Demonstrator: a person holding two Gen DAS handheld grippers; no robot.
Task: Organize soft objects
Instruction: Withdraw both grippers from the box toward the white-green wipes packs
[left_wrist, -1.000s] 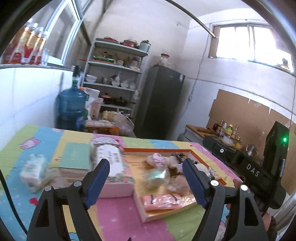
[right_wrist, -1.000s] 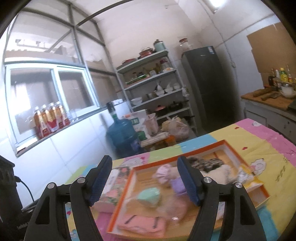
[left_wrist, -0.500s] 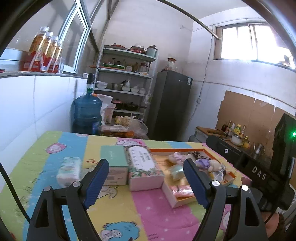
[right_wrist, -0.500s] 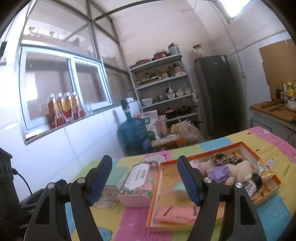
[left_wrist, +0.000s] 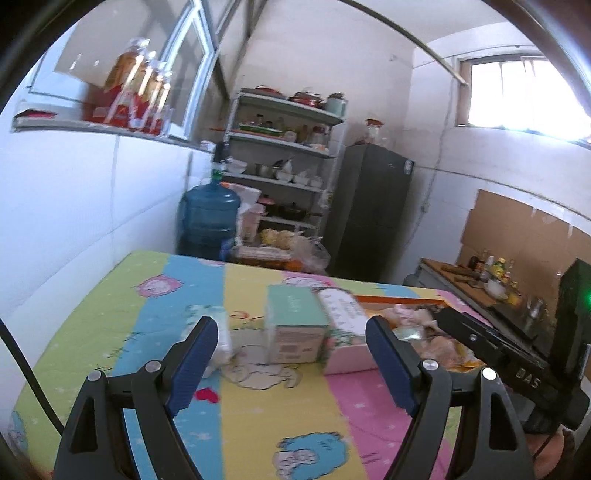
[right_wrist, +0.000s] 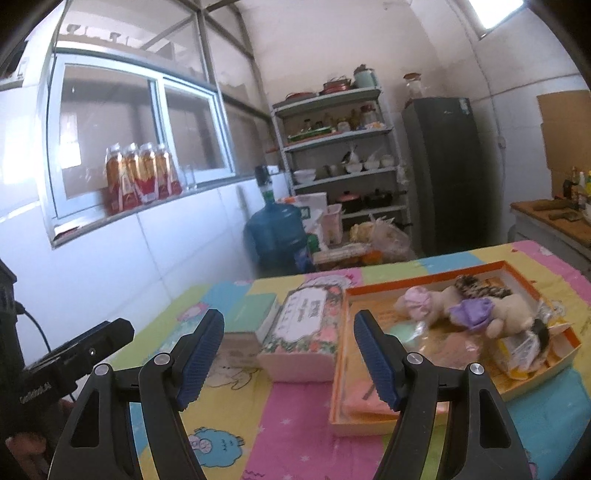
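Orange-rimmed, the shallow tray (right_wrist: 436, 291) is sitting toward the right of the tabletop (left_wrist: 258, 417), already holding the soft objects: a pink plush (right_wrist: 417, 302), a purple one (right_wrist: 472, 309), a cream one (right_wrist: 513, 314) and a pink flat pack (right_wrist: 365, 400) near its front edge. Compared with a second ago, both cameras are seeing the tray smaller and farther off, so both hands are pulling back from it across the tabletop. The left hand-held gripper (left_wrist: 291, 363) is standing wide open with nothing between its blue pads, and the right hand-held gripper (right_wrist: 290, 362) is likewise spread wide and empty. Beside the tray, the floral tissue box (right_wrist: 306, 325) and the teal box (left_wrist: 295, 317) are resting close together, and a small white soft pack (left_wrist: 221, 343) is lying apart on the left, outside the tray. The retreat probably means one placement is finished; that white pack looks like the likeliest item left to collect.
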